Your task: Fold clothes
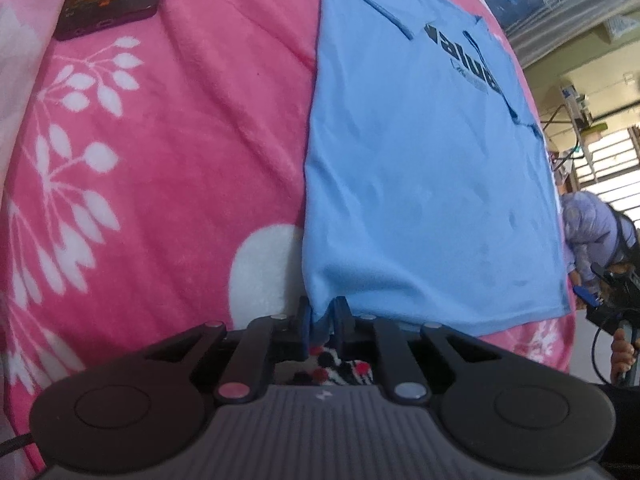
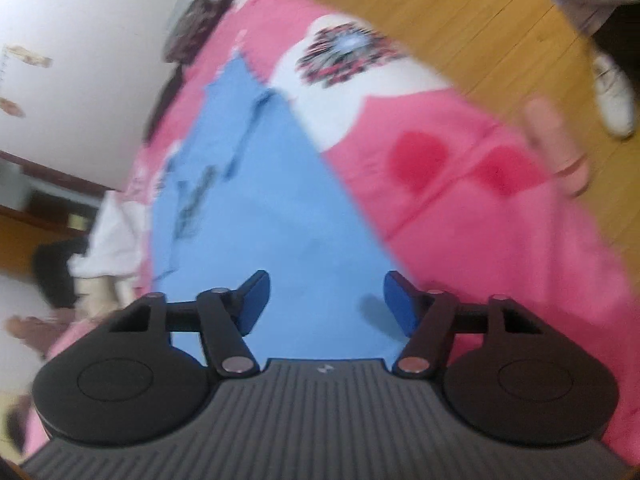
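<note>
Your blue shirt [image 1: 432,184] lies on the pink blanket [image 1: 168,152], sides folded in, lengthwise fold left. Your left gripper [image 1: 322,314] pinches its hem corner at 6 o'clock. Your right gripper [image 2: 326,298] hangs above it, jaws spread, empty.

Each gripper, left [image 1: 321,312] and right [image 2: 325,300], had a dark grey ribbed housing bearing a small pale logo, flanked by two black round-lobed plates. Black linkage arms carried silver and pinkish pivot caps. The fingers [image 2: 256,296] wore blue pads.
</note>
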A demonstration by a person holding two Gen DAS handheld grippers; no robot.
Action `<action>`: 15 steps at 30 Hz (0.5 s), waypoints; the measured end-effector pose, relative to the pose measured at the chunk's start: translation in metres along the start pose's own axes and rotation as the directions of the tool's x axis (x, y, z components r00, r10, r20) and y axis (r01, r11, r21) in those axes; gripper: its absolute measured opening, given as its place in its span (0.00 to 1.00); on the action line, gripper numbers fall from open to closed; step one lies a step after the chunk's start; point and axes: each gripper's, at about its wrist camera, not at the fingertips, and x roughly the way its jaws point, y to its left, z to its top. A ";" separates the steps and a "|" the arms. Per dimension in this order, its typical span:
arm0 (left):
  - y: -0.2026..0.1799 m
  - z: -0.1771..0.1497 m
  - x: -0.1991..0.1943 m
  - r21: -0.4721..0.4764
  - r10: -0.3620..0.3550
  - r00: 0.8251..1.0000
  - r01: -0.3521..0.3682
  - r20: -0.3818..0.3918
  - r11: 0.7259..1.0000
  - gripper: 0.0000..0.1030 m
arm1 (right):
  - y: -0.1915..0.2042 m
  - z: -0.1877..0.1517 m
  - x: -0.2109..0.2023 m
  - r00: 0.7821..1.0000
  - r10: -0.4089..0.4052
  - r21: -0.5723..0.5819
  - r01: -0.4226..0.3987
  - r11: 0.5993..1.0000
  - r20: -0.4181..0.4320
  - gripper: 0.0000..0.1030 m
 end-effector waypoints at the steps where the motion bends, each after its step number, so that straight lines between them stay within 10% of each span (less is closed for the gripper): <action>1: -0.002 0.000 0.000 0.009 0.006 1.000 -0.006 0.001 1.000 0.12 | -0.004 0.002 0.002 1.000 -0.010 -0.002 0.010 1.000 -0.002 0.56; 15: -0.006 -0.002 -0.003 0.035 0.056 0.998 -0.056 0.012 0.998 0.07 | -0.032 -0.013 0.013 0.993 -0.036 0.021 0.038 0.999 -0.113 0.20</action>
